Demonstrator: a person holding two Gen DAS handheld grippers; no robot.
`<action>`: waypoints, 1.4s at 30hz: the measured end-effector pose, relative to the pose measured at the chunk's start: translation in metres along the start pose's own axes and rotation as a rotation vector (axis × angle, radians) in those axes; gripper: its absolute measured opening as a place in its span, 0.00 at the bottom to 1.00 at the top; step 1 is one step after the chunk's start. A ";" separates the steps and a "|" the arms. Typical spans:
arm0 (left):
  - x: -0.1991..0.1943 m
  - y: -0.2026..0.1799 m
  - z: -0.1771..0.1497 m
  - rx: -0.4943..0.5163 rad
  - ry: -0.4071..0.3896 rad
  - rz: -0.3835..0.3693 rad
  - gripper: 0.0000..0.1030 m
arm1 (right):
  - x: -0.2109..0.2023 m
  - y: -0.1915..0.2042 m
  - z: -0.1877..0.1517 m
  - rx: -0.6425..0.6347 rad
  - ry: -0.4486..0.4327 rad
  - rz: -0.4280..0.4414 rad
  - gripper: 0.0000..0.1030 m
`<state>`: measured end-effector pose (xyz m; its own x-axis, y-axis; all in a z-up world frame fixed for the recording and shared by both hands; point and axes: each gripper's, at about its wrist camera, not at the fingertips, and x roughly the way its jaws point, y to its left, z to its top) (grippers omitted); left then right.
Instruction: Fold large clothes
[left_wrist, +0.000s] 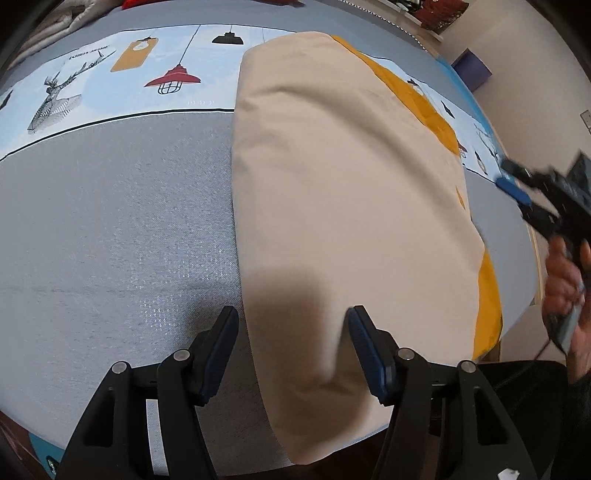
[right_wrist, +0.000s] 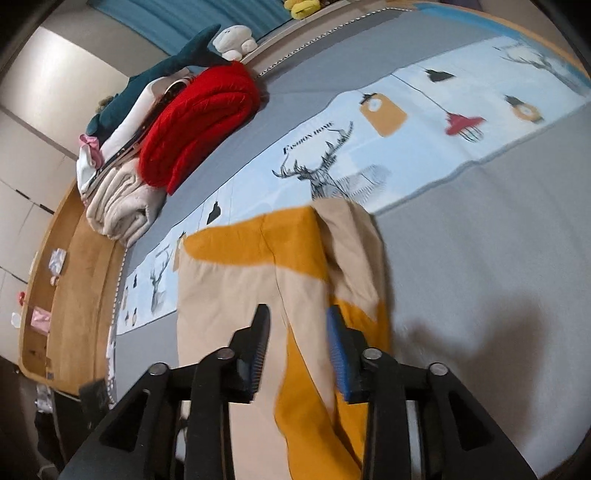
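The folded garment (left_wrist: 343, 192) is a large piece in pale beige cloth with mustard-yellow panels; it lies flat on the bed (left_wrist: 110, 229) as a long, smooth band, its left edge a rounded fold, its yellow parts showing along the right edge and at the near right corner; in the right wrist view (right_wrist: 236, 291) the same garment shows beige and yellow layers stacked unevenly, with a loose beige flap rumpled at the far corner.

The bed has a grey cover crossed by a light blue printed strip (left_wrist: 110, 74) with hanging lamps and deer heads; the far end of the garment lies over this strip, the rest on the grey.

The left gripper (left_wrist: 291, 332) hangs over the near end of the garment with its jaws standing wide, one finger over the grey cover, the other over the beige cloth; nothing is pinched between them. The right gripper (right_wrist: 297, 332) has its jaws moderately apart above the yellow and beige layers; the pads do not press on the cloth; from the left wrist view it appears blurred at the right edge (left_wrist: 517, 184), carried by a hand (left_wrist: 565, 280).

At the far side of the bed a pile of folded textiles (right_wrist: 155, 147) sits, a red quilted piece (right_wrist: 199, 122) on top of cream ones, with a dark teal plush shark (right_wrist: 170, 62) behind it.
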<state>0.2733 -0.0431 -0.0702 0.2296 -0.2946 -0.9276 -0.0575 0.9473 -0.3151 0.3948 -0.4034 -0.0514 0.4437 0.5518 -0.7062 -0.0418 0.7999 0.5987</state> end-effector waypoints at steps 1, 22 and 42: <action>0.001 -0.001 0.001 -0.001 0.002 -0.001 0.57 | 0.008 0.005 0.006 -0.012 -0.004 -0.012 0.39; 0.020 -0.005 -0.005 0.050 0.094 -0.017 0.64 | 0.083 -0.008 0.053 0.014 -0.009 -0.297 0.13; 0.010 -0.011 -0.035 0.065 0.064 0.012 0.64 | 0.026 0.019 -0.082 -0.457 0.304 -0.374 0.33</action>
<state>0.2418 -0.0612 -0.0827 0.1670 -0.2885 -0.9428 0.0034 0.9564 -0.2920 0.3326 -0.3547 -0.0896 0.2327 0.2063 -0.9504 -0.3394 0.9330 0.1195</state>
